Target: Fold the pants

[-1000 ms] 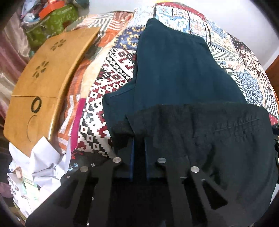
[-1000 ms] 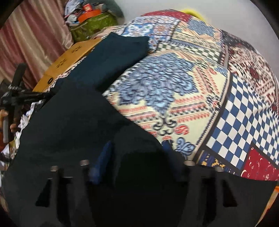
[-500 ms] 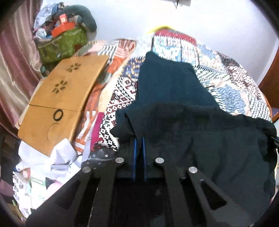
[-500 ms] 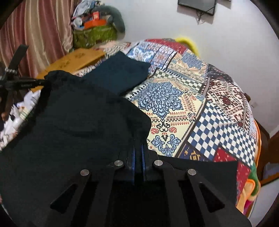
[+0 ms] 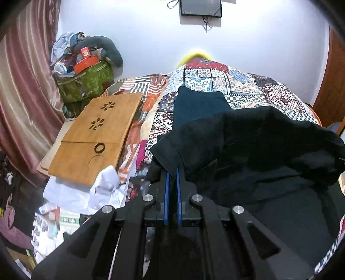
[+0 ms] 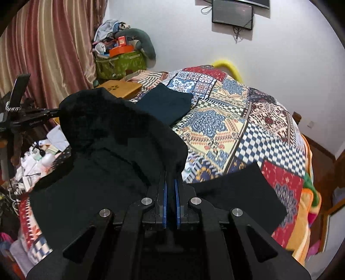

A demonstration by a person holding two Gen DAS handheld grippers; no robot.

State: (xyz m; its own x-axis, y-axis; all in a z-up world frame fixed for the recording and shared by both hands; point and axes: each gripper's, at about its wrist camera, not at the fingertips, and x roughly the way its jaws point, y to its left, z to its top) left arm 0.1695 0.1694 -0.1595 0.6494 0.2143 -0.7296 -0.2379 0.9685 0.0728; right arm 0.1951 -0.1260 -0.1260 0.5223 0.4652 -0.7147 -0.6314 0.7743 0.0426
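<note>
Holding the black pants (image 5: 254,150) up off the bed (image 6: 248,120) by their near edge, I have both grippers clamped on cloth. My left gripper (image 5: 171,172) has its blue-edged fingers (image 5: 166,193) pressed together with a corner of the fabric pinched between them; from that corner the pants stretch away to the right in the left wrist view, sagging in the middle. My right gripper (image 6: 170,174) is likewise closed, its fingers (image 6: 165,200) pinching the other corner, and from there the cloth runs left to where the left gripper shows at the far left of the right wrist view. Part of the pants lies flat on the bed, just right of the right gripper.

Beyond the lifted pants, a dark teal garment (image 5: 198,103) lies flat on the patchwork bedspread (image 5: 248,86). Left of the pants, a wooden lap table (image 5: 94,137) rests at the bed's edge, with white papers (image 5: 86,193) piled below it. Farther back, past the lap table, a green bag (image 5: 86,81) stuffed with clutter stands against the wall beside a pink curtain (image 5: 23,97). A dark screen (image 6: 231,15) hangs on the wall above the bed.
</note>
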